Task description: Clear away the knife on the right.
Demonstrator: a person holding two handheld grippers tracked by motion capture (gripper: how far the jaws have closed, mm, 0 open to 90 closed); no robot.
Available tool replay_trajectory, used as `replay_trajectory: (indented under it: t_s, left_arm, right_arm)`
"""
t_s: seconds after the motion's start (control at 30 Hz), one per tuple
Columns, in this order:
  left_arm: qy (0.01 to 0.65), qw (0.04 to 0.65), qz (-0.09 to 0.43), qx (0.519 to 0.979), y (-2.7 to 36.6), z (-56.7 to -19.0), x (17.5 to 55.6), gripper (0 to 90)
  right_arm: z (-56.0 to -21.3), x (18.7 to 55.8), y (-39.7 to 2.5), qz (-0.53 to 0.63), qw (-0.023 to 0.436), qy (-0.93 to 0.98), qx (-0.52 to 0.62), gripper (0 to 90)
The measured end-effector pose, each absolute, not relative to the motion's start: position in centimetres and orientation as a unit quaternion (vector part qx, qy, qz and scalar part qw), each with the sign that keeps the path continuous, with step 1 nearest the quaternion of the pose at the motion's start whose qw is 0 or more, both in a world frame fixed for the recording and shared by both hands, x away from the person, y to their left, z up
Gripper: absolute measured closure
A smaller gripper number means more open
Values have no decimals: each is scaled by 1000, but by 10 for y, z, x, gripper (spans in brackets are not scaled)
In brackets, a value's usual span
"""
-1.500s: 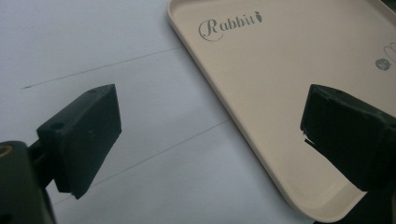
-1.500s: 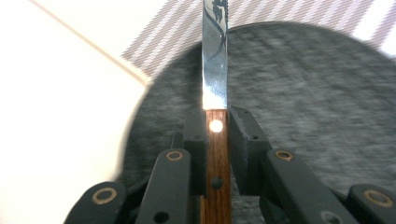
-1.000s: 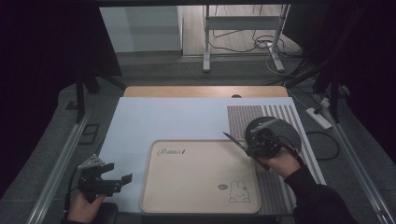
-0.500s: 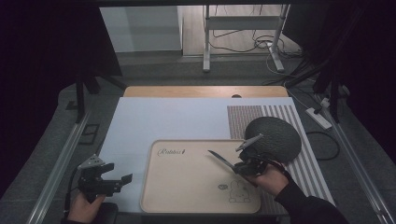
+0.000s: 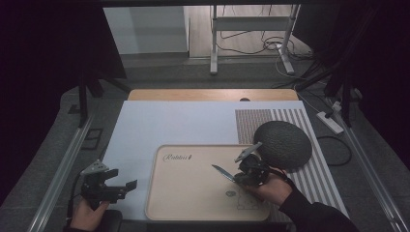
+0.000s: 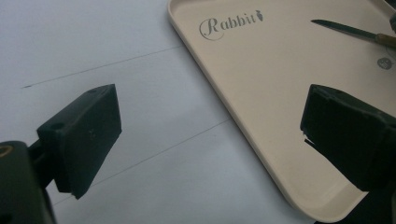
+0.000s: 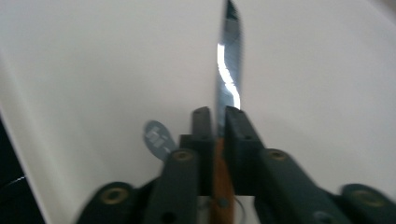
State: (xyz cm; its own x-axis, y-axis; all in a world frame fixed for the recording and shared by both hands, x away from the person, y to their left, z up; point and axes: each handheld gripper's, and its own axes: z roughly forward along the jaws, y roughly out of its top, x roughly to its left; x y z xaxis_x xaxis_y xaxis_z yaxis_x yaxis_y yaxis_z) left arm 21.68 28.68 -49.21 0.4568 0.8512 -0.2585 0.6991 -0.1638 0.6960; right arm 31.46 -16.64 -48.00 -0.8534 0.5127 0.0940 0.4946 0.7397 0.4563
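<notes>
Gripping a knife (image 5: pixel 223 172) by its wooden handle, the right tongs (image 5: pixel 240 177) hold it over the beige tray (image 5: pixel 193 212), blade pointing away from the hand toward the tray's middle; in the right gripper view the jaws are clenched on the handle just behind the blade (image 7: pixel 229 70), which runs straight out between them; the left tongs (image 5: pixel 126 186) wait released and empty over the white worktop (image 5: pixel 159 125) just beside the tray's left edge. Judging by this, the step is setting the knife down on the tray; it would go best lowered with the blade kept near level, so the whole length lands together rather than the tip first; release should come once it rests flat, well inside the raised rim and away from the printed rabbit corner near the hand; the dark round mat (image 5: pixel 283 144) to the right needs no contact; the left tongs could steady the tray's edge should it slide.
</notes>
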Motion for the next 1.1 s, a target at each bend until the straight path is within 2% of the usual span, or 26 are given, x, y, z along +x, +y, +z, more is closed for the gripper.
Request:
replay_trajectory:
  t_s: [0.17,0.3,0.73,1.1]
  left_arm:
    - [512,395,96,757,287,-492,217,59]
    - [512,395,96,756,287,-492,217,59]
    - [511,396,97,757,287,-492,216,59]
    - [511,396,97,757,287,-492,216,59]
  right_arm:
    - [-495,313,-145,198,16,954,224,895]
    - [-499,318,-145,187,31,956,225,895]
    - [-497,336,-182,191,48,936,290,895]
    - [-495,342,-215,190,39,924,329,895]
